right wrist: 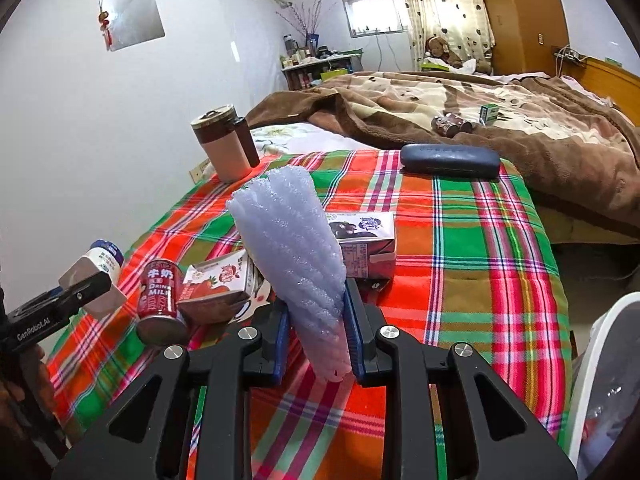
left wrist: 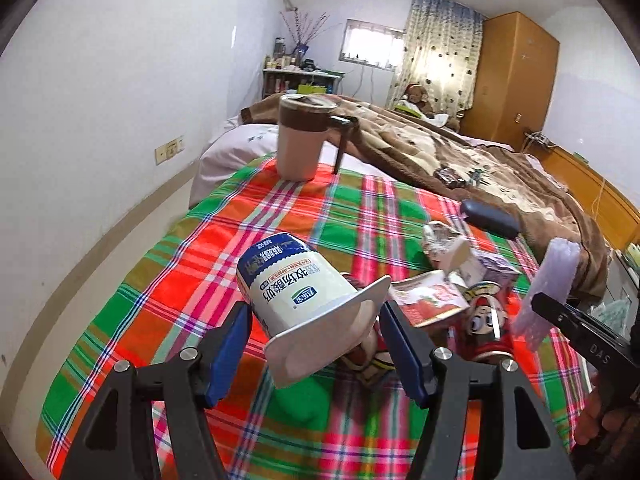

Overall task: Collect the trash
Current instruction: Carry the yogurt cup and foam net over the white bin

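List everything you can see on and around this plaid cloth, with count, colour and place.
yogurt cup: 1, white and blue, in left gripper
foam sleeve: 1, pale lilac, in right gripper
milk can: 1, red, on plaid cloth
strawberry carton: 1, white and red, beside can
purple carton: 1, behind foam
glasses case: 1, dark blue, cloth's far edge
mug: 1, beige and brown, far left corner
blanket: 1, brown, on bed
left gripper: shut on cup
right gripper: shut on foam
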{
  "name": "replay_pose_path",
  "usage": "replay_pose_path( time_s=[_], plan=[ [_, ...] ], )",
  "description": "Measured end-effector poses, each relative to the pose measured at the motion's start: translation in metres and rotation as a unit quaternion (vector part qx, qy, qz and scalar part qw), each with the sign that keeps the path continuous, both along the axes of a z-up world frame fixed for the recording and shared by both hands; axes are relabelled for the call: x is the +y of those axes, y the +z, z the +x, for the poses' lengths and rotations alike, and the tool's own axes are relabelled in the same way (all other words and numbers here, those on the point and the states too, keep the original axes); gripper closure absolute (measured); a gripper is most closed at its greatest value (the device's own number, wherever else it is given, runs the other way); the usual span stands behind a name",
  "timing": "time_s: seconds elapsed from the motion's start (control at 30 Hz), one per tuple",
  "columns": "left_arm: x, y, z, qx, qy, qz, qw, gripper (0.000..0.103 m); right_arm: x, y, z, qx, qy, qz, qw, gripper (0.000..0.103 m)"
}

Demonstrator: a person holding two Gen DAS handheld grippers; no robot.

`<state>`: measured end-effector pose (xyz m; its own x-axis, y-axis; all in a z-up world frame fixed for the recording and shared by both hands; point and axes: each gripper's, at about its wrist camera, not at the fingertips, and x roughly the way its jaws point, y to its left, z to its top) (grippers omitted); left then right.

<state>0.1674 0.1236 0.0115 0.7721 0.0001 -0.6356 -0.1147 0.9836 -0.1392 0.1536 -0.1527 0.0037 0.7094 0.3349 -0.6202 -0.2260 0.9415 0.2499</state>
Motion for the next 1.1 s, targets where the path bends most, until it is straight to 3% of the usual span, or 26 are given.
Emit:
replay_pose_path(
  time_s=[0.57, 1.1],
  plan=[
    [-0.073, 0.025, -0.026, -0.025, -0.079, 0.022, 0.9963, 0.037, -0.041, 0.017, -0.035, -0.017, -0.033, 0.02, 0.999, 0.078],
    [-0.168, 0.041, -0.043, -0.047, -0.18, 0.028, 0.9821, 0.037, -0.113, 0.03, -0.081, -0.039, -0.11, 0.031, 0.993, 0.078]
  ],
)
